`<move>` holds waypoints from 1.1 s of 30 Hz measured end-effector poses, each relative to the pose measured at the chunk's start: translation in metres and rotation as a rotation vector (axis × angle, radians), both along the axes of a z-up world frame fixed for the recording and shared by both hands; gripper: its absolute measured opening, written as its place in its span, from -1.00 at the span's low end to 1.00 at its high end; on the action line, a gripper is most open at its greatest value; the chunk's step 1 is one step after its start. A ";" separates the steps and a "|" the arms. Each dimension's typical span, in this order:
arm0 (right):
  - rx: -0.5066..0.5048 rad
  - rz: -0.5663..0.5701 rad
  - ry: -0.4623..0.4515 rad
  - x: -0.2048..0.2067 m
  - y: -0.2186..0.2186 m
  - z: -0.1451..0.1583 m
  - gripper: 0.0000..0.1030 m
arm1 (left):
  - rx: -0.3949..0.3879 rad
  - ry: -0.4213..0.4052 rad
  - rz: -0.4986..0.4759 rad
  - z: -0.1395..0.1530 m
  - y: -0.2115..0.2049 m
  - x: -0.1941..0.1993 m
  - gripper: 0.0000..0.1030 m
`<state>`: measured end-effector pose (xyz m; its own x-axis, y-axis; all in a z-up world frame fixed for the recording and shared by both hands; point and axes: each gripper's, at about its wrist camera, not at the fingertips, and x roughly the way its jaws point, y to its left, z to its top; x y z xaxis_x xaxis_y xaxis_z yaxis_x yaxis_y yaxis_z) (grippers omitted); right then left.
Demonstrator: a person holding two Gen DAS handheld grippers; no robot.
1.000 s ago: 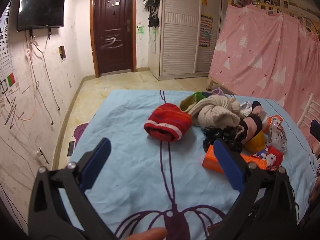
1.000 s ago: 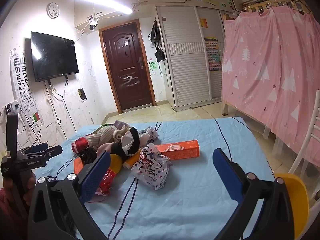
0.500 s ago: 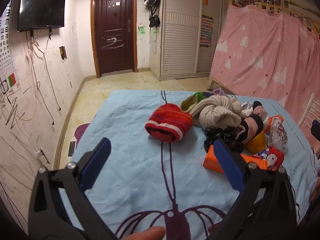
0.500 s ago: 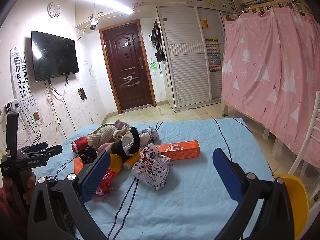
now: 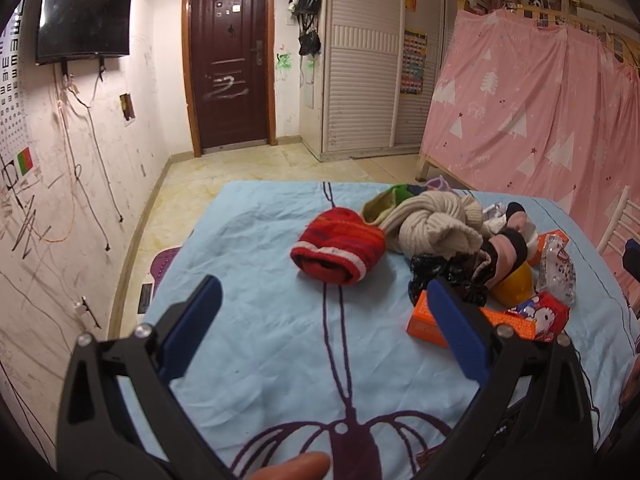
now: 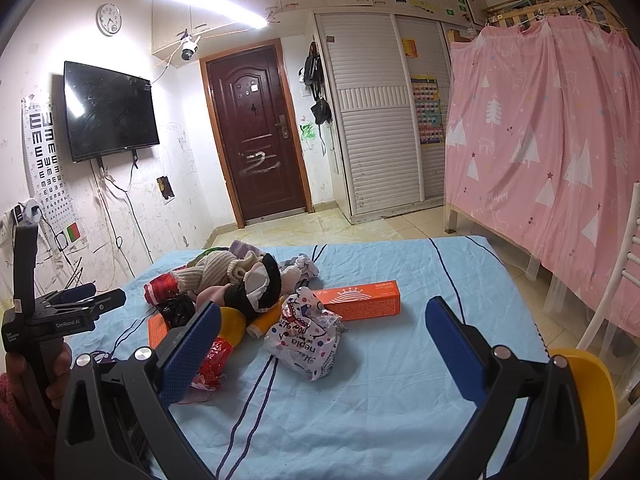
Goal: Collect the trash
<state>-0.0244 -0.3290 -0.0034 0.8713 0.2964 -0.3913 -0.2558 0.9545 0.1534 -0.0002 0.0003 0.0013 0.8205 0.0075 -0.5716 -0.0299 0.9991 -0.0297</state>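
Note:
A pile lies on the blue-covered table [image 6: 360, 420]. In the right wrist view it holds a long orange box [image 6: 362, 303], a crumpled white printed wrapper [image 6: 306, 338], a red wrapper [image 6: 214, 356], a black bag [image 6: 176, 309] and knitted clothes [image 6: 216, 270]. My right gripper [image 6: 324, 350] is open and empty, just short of the white wrapper. My left gripper [image 5: 326, 326] is open and empty above the cloth; a second orange box [image 5: 432, 322] and a red wrapper [image 5: 538, 314] lie by its right finger. The left gripper also shows in the right wrist view [image 6: 86, 298].
A red knit hat [image 5: 340, 246] and a beige knit bundle [image 5: 432, 226] sit mid-table. A yellow bowl [image 6: 588, 408] stands at the right edge beside a white chair [image 6: 616, 280]. A pink curtain [image 6: 552, 152] hangs at the right.

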 end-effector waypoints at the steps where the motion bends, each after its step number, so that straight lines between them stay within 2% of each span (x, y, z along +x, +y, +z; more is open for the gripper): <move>1: 0.001 0.000 0.001 0.000 0.000 0.000 0.84 | 0.001 0.001 0.002 0.000 0.000 0.000 0.90; 33: 0.000 0.002 -0.003 -0.001 0.001 0.000 0.84 | 0.013 -0.002 -0.001 0.002 -0.003 -0.001 0.90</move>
